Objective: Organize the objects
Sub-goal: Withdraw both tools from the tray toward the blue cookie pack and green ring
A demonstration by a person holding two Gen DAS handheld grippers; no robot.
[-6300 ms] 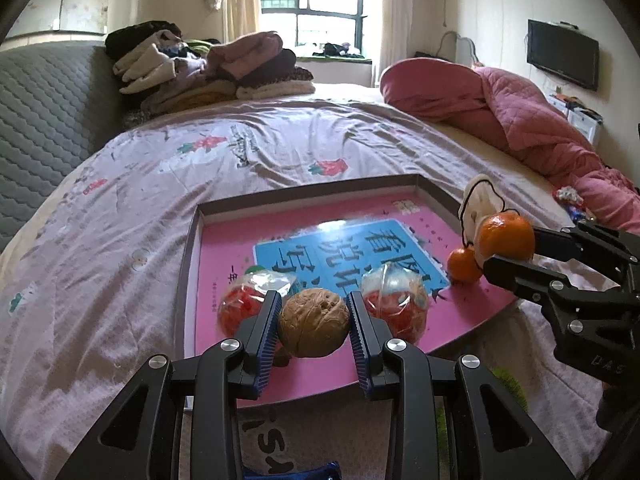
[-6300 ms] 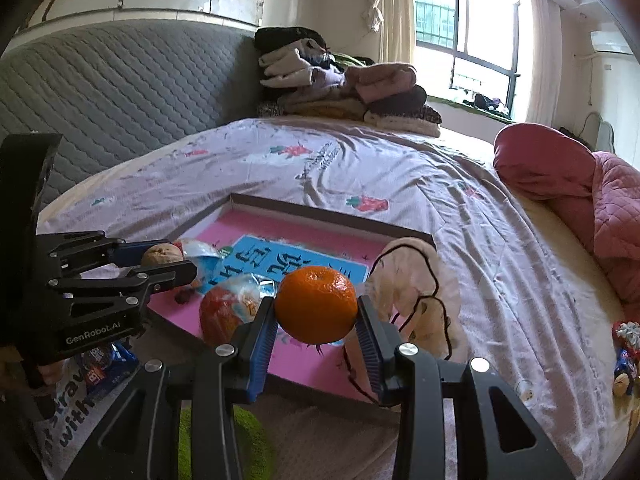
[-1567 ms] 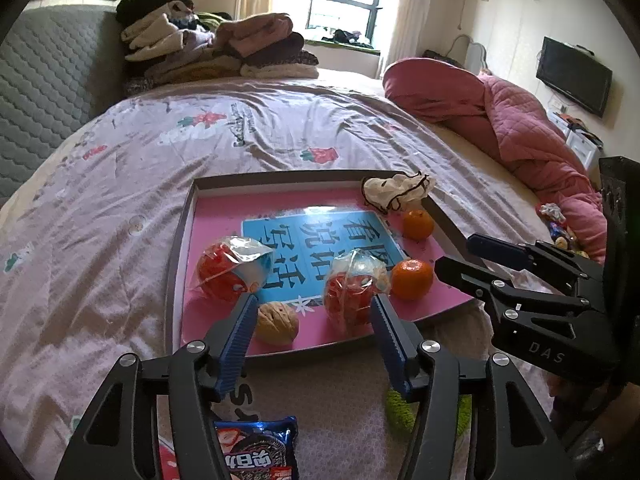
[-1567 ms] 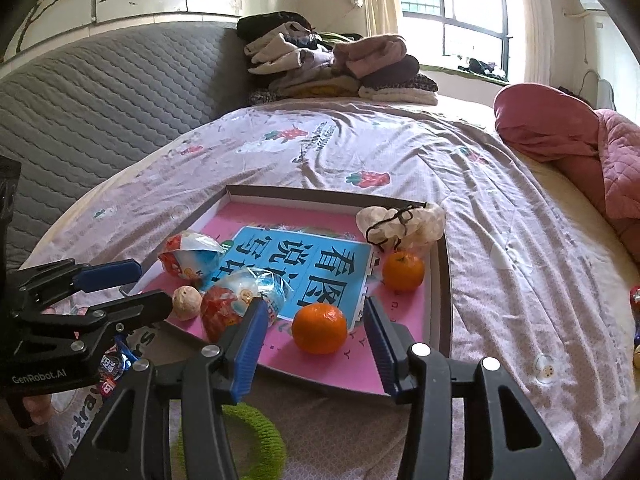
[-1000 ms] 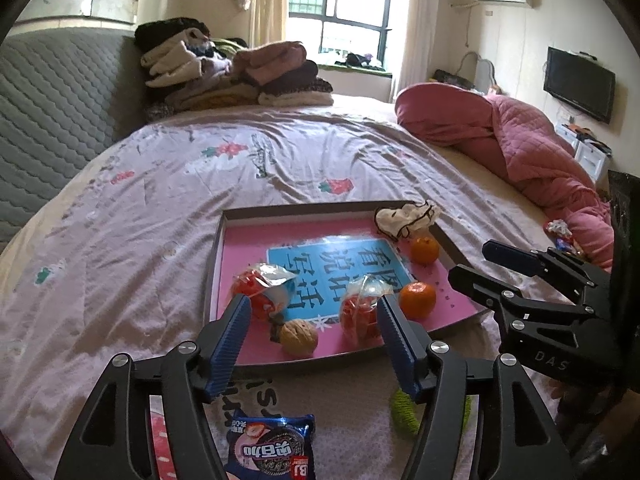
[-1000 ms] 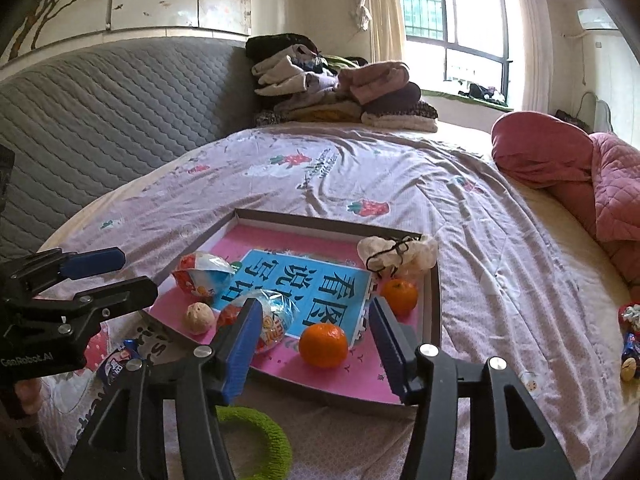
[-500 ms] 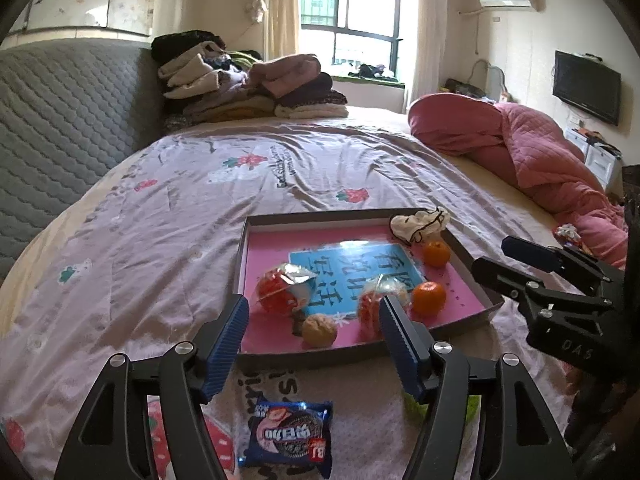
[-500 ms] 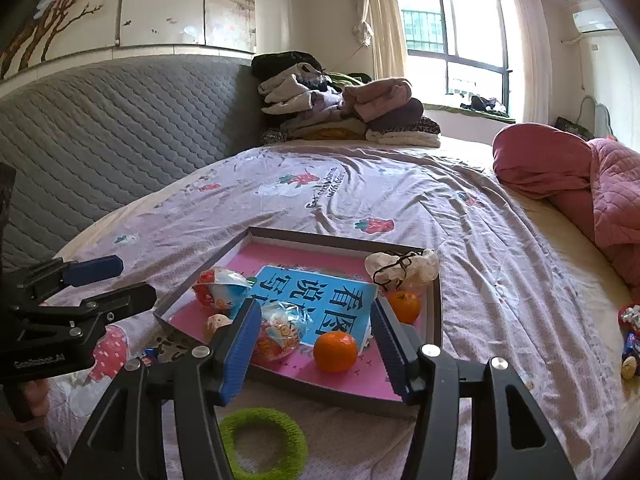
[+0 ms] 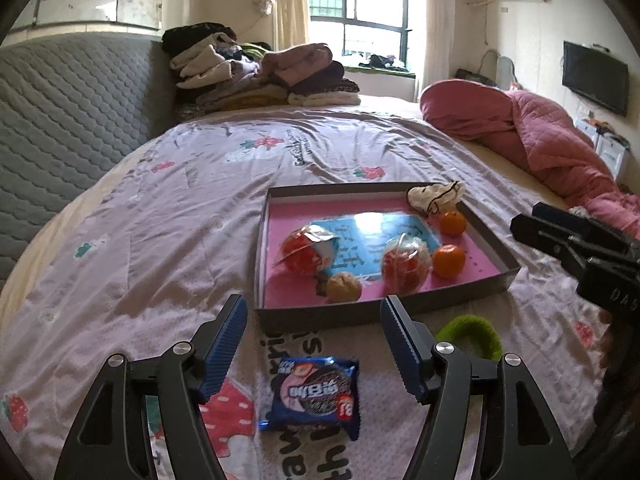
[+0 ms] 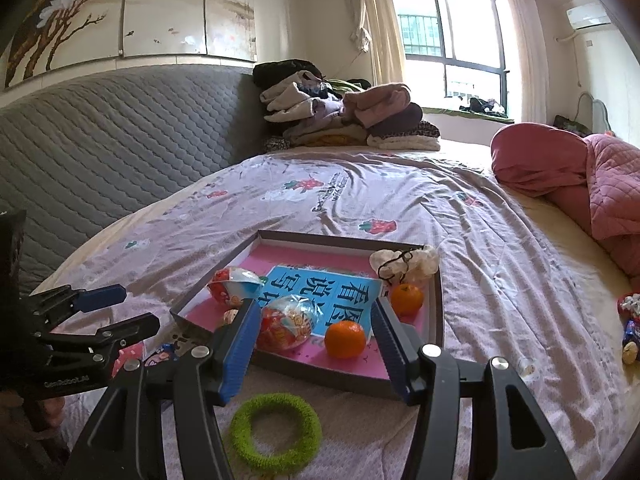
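A shallow grey tray (image 9: 280, 208) with a pink floor lies on the bedspread. It holds a walnut (image 9: 344, 286), two oranges (image 9: 449, 260), two wrapped red snacks (image 9: 304, 254) and a white cloth item (image 9: 436, 196). In front of the tray lie a blue cookie packet (image 9: 316, 392) and a green fuzzy ring (image 10: 276, 428). My left gripper (image 9: 313, 312) hovers open above the packet, nothing between its fingers. My right gripper (image 10: 314, 312) stands open over the ring, short of the tray (image 10: 438, 312), with the near orange (image 10: 345, 339) beyond it.
Folded clothes (image 9: 260, 76) are stacked at the far end of the bed. A pink quilt (image 9: 540, 140) is bunched on the right, and a grey padded headboard (image 10: 100, 140) runs along the left. Small wrapped items (image 10: 630, 332) lie near the bed's right edge.
Both grippers have let go of the walnut and orange, which now lie in the tray, and have drawn back from it. The cookie packet and green ring have come fully into view.
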